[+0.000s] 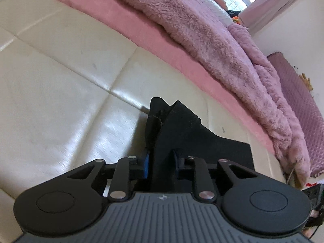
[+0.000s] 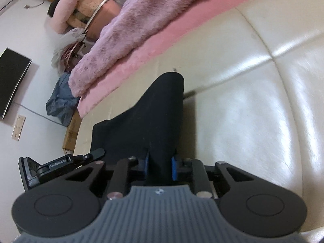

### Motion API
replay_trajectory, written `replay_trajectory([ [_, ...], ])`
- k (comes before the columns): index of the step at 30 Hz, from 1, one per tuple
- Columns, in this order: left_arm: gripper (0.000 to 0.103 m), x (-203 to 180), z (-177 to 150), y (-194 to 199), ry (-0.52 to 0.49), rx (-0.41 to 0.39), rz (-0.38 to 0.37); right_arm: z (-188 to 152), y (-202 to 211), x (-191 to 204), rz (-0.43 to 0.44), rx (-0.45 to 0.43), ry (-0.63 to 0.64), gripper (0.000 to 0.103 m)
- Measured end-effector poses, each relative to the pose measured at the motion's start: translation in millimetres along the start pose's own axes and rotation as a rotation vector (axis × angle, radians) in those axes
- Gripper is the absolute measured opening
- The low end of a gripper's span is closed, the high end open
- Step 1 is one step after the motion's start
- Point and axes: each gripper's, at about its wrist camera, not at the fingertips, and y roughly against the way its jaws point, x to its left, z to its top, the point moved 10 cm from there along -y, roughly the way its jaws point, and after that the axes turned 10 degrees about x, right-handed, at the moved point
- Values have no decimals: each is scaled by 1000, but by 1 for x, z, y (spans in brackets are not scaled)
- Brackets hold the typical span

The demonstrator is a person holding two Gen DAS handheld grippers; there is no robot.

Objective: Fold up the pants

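Observation:
The black pants [image 1: 178,127] lie on a cream leather surface [image 1: 60,93]. My left gripper [image 1: 161,162] is shut on a bunched edge of the pants, and the cloth rises between its blue pads [image 1: 146,165]. In the right wrist view, my right gripper [image 2: 160,166] is shut on another part of the black pants [image 2: 156,111], which stretch away from it in a raised fold. The left gripper's body [image 2: 60,166] shows at the left of the right wrist view, close beside the right one.
A pink mattress edge [image 1: 162,46] with a fluffy purple blanket [image 1: 212,36] runs behind the cream surface. In the right wrist view a black screen [image 2: 12,81] hangs on the wall, with a blue bag [image 2: 60,103] and a cardboard box [image 2: 71,131] on the floor.

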Motion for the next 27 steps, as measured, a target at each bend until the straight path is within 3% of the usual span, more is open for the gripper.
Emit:
replay_trajectory([
  [11,23,54,78,21,18,-43,70,48,-78,66,-34,51,102,15],
  [17,22,51,131,18,-49,-65,89,90,-110,92,-16,25,127,15],
  [23,22,55,160,-5,-78,-59,102,133,-132,95,-22,-1,123,15],
  [27,25,65,165,-20,-58,-64,88,145,-142,85,-49,-5,135,15],
])
